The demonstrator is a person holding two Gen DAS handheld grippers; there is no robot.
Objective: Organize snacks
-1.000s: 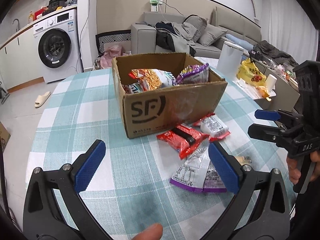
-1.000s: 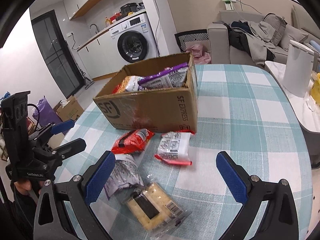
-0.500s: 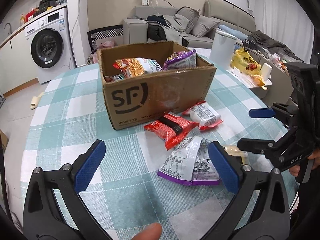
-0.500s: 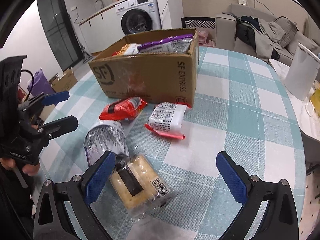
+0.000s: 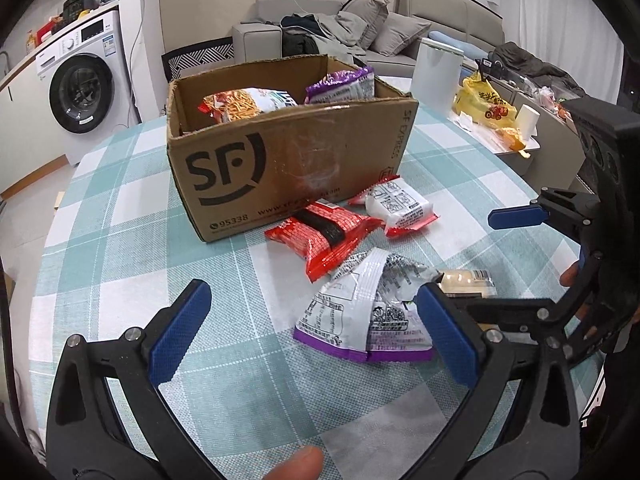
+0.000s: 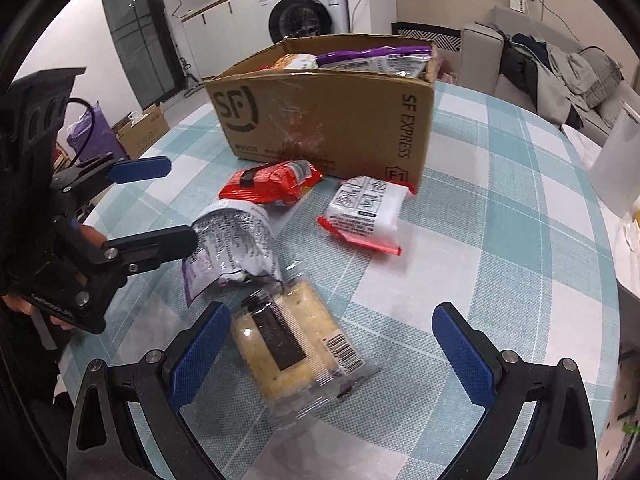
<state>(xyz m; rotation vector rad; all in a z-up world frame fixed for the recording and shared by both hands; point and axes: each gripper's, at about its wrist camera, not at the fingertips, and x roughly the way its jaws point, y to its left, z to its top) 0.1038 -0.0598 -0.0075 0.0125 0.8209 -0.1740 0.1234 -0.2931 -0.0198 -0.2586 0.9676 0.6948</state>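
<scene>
The cardboard box (image 5: 288, 152) bears "SF" and "95338" on its front, and "SF EXPRESS" on its side.

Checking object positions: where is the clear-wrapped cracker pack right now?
In the right wrist view, the clear-wrapped cracker pack lies on the checked tablecloth between the open right gripper's fingers, touching the silver-and-purple pouch.

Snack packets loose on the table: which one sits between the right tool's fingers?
The clear-wrapped pale cracker pack; the red, white and silver-purple packets lie farther off, nearer the box.

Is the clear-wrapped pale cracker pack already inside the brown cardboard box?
No: the clear-wrapped pale cracker pack lies on the checked tablecloth, apart from the brown cardboard box, between the open right gripper fingers.
</scene>
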